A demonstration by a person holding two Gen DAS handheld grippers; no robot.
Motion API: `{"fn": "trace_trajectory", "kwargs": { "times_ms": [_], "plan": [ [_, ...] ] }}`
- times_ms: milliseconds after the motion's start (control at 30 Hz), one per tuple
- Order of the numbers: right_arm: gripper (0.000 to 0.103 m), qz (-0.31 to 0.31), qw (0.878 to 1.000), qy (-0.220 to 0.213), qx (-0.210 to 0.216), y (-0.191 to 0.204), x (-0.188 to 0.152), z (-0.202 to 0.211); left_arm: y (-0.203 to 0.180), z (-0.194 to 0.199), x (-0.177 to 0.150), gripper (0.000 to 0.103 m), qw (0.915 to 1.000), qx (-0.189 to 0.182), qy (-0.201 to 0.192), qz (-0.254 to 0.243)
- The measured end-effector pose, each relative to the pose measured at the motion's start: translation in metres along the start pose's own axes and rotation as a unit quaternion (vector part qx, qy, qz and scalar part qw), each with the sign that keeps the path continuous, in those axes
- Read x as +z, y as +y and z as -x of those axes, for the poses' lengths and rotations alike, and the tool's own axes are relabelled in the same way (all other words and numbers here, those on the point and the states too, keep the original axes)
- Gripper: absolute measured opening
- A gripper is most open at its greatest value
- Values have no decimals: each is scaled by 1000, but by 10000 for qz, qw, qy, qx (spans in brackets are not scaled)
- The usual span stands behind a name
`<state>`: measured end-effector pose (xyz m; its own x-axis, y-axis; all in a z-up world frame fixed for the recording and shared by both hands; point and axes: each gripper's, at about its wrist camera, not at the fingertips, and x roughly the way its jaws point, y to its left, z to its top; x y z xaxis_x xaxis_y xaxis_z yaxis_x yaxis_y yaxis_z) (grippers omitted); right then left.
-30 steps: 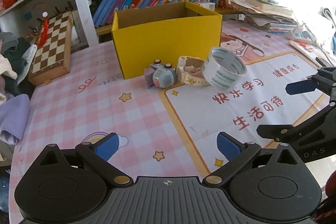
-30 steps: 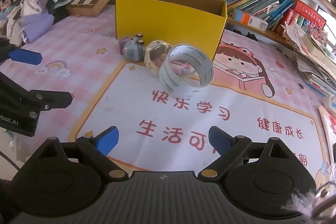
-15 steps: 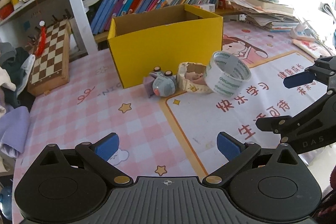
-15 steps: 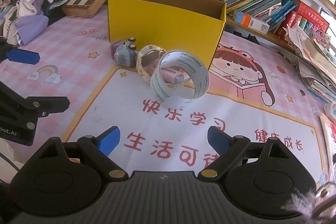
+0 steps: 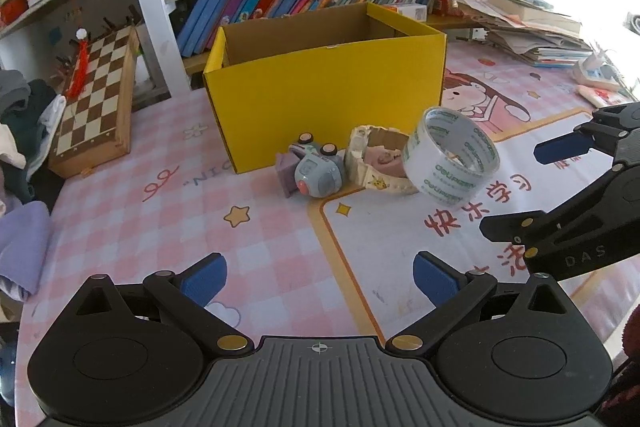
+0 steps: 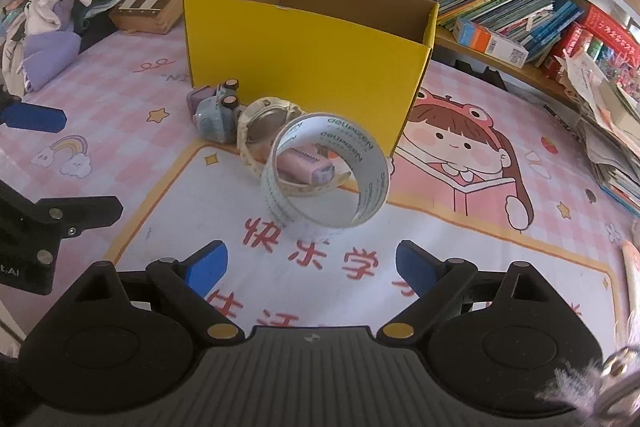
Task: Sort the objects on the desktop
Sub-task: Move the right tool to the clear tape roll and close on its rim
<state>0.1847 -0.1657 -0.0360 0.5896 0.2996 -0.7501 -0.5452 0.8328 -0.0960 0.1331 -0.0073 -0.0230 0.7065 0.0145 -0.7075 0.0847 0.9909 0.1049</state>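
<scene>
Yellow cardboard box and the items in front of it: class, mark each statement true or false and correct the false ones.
1. The yellow cardboard box is open at the top. True.
2. The clear tape roll sits inside the box. False: it is on the mat in front of the box.
3. The right gripper grips the tape roll. False: its fingers are spread, holding nothing.
4. A wooden chessboard lies left of the box. True.
5. The left gripper is open. True.

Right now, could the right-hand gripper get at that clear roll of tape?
Probably yes. The right gripper is open, and the clear tape roll stands straight ahead of it with only bare mat between.
</scene>
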Motion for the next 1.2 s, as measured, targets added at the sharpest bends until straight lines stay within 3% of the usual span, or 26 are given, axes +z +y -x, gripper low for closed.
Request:
{"fn": "trace_trajectory", "kwargs": {
  "times_ms": [733, 933, 1200],
  "plan": [
    [92, 28, 9995, 143, 268, -21, 28, -45, 4, -23, 9, 101, 9987, 269, 315, 310],
    [85, 97, 9994, 70, 339, -22, 31, -49, 5, -30, 15, 101, 9990, 248, 212, 317],
    [85, 234, 9990, -40, 377, -26, 31, -44, 14, -49, 30, 99, 9982, 307, 104, 499]
  ]
}}
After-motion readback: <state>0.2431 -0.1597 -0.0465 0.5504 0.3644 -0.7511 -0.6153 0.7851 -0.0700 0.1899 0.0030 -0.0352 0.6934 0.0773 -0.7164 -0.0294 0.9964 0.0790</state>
